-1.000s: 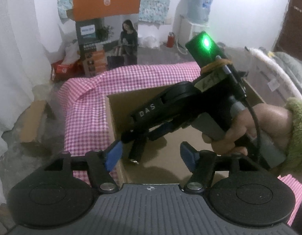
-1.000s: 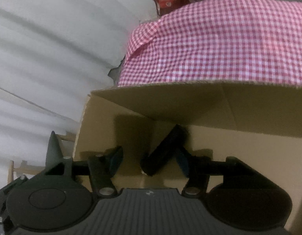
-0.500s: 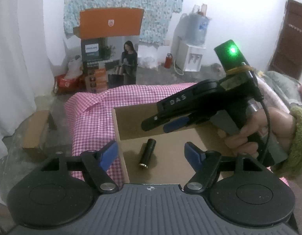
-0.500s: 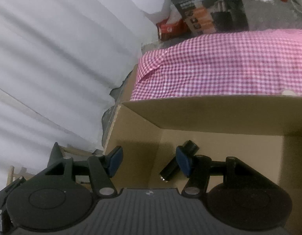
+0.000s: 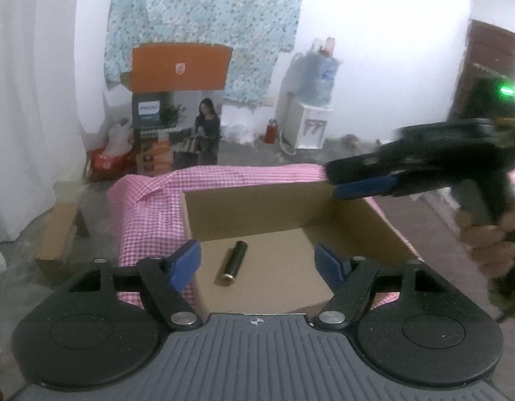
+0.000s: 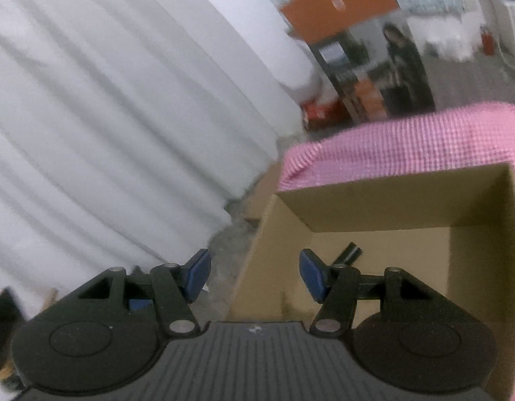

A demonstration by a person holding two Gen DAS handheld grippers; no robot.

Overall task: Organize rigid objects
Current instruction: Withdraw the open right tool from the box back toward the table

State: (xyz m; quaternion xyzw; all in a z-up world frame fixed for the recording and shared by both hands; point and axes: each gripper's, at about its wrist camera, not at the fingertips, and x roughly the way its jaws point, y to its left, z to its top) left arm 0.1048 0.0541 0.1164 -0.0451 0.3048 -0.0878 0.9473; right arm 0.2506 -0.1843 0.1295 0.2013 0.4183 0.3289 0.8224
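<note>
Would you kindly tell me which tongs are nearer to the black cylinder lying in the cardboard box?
Left, as far as I can judge. The left tongs hang open just above the black cylinder in the cardboard box; the right tongs, also open, sit higher, over the box's edge.

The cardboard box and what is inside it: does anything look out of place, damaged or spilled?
Nothing stands out. The cardboard box looks intact and sits open on the pink checked cloth. One black cylinder lies on its side on the box floor, alone. Both grippers are open and hold nothing.
</note>
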